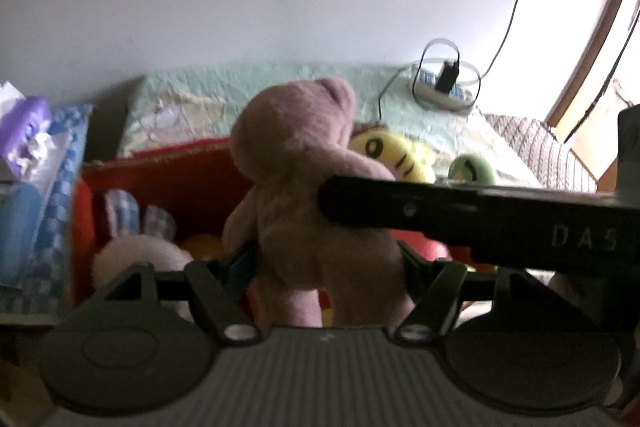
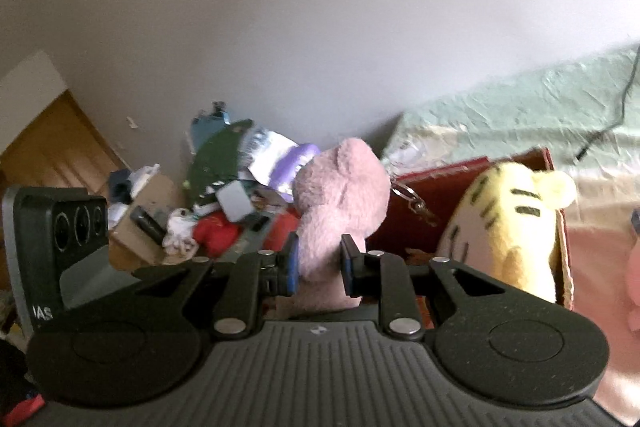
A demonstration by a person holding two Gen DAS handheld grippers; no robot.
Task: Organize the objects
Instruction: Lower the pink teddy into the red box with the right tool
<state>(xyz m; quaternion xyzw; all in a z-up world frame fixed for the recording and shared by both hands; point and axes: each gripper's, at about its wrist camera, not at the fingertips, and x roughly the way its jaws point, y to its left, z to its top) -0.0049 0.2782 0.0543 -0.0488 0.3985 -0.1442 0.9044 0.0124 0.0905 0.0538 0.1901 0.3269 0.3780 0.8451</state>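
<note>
Pink plush bear (image 1: 308, 195), upright above the red box (image 1: 168, 179), clamped at its lower body between the fingers of the left hand-held gripper (image 1: 326, 263) and likewise pinched by the right hand-held gripper (image 2: 318, 263); yellow striped tiger plush (image 2: 508, 223) inside the box; white rabbit plush (image 1: 140, 255) also inside; green bedspread (image 1: 256, 87) behind.

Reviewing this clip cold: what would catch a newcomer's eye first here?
The pink teddy bear fills the middle of both views, pinched by the left gripper and the right gripper at once. Behind it sits a red box with a yellow striped tiger plush inside.
</note>
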